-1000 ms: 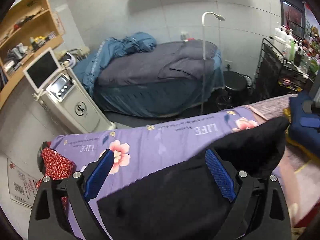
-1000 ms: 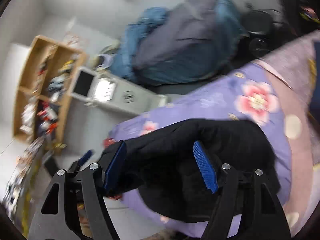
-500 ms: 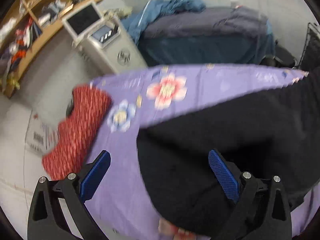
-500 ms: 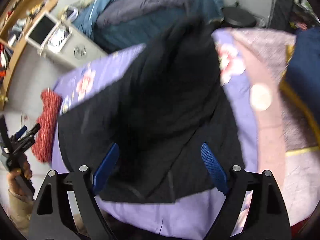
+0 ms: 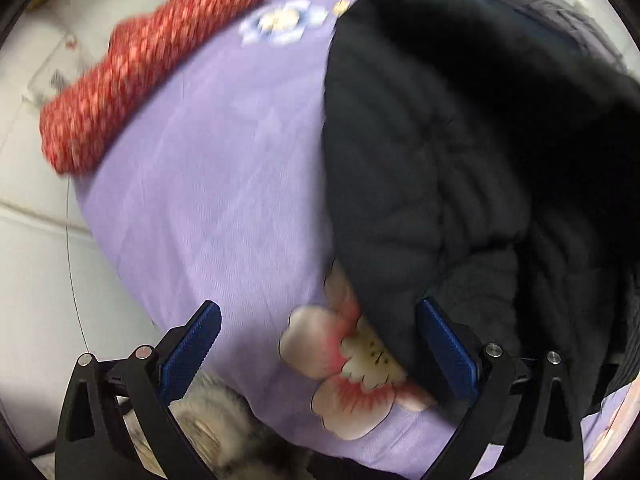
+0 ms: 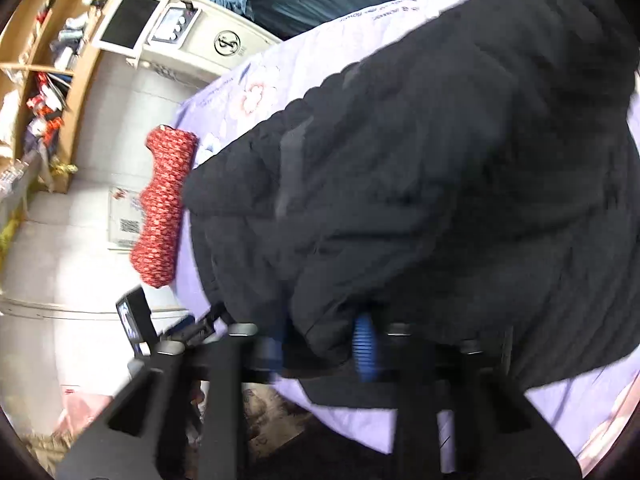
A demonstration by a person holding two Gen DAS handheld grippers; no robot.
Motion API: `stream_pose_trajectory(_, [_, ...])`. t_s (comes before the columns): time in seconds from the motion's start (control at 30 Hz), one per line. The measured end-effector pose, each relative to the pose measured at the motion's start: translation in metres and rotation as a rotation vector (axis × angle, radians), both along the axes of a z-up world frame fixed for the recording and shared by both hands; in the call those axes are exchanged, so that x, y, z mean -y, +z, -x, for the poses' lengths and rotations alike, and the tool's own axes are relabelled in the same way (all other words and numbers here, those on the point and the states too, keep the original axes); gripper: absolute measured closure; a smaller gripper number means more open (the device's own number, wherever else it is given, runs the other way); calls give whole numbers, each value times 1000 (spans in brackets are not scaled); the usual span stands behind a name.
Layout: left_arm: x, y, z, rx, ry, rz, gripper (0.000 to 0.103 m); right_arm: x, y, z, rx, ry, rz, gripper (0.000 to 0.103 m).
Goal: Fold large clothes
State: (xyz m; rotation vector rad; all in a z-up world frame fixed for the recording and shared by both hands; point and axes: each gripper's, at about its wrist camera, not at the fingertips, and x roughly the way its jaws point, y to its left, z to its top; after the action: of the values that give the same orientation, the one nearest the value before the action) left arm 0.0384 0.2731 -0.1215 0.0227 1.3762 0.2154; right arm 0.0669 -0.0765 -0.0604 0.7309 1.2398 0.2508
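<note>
A large black quilted garment (image 5: 460,152) lies on a purple flowered sheet (image 5: 208,168). In the left wrist view my left gripper (image 5: 316,344) is open, low over the sheet; the garment's near edge lies just inside its right finger (image 5: 446,344). In the right wrist view the garment (image 6: 440,160) fills most of the frame. My right gripper (image 6: 324,344) is shut on a fold of its near edge, with blue pads (image 6: 365,346) pressed against the cloth.
A red patterned roll of cloth (image 5: 132,64) lies at the sheet's far left edge, also in the right wrist view (image 6: 164,204). A white machine with a screen (image 6: 168,24) and wooden shelves (image 6: 52,60) stand beyond. Tiled floor lies to the left.
Both grippers have dropped low toward the bed's near edge. The right gripper was open and has closed on the garment's edge. The left stays open.
</note>
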Motion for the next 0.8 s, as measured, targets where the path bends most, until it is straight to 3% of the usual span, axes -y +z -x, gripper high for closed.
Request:
stream_pose_trajectory(0.1, [-2,-6,6,-9,0,21,6,1,48,-48,148,-2,42,92])
stream_pose_trajectory(0.2, [-3,-10,8,-19,-13,50,6,3,118,-106,379,-11,181,90])
stream_pose_trajectory(0.27, [-1,-14,7,-30,-20,82,6,12,128,-143,351,-48,123,69])
stream_pose_trajectory(0.3, [0,-16,7,-35,-25,99,6,20,125,-162,280,-85,41,26])
stream_pose_trajectory(0.33, [2,-17,7,-40,-30,107,6,27,120,-171,214,-141,-11,5])
stream_pose_trajectory(0.4, [8,-23,7,-52,-48,107,6,40,111,-165,205,-273,-146,6])
stream_pose_trajectory(0.43, [10,-25,6,-56,-54,105,6,40,109,-159,224,-288,-146,6])
stream_pose_trajectory(0.5, [13,-31,4,-52,-65,110,9,31,101,-141,219,-277,-20,6])
stream_pose_trajectory(0.6, [27,-32,-1,-43,-106,122,35,19,81,-98,222,-233,180,6])
stream_pose_trajectory(0.63, [34,-31,-3,-44,-128,119,51,11,69,-81,208,-198,271,6])
stream_pose_trajectory(0.73, [58,-21,-15,-19,-212,83,83,-8,17,-20,122,-5,483,6])
stream_pose_trajectory(0.8, [74,-5,-31,27,-277,32,90,-28,-10,8,70,105,558,6])
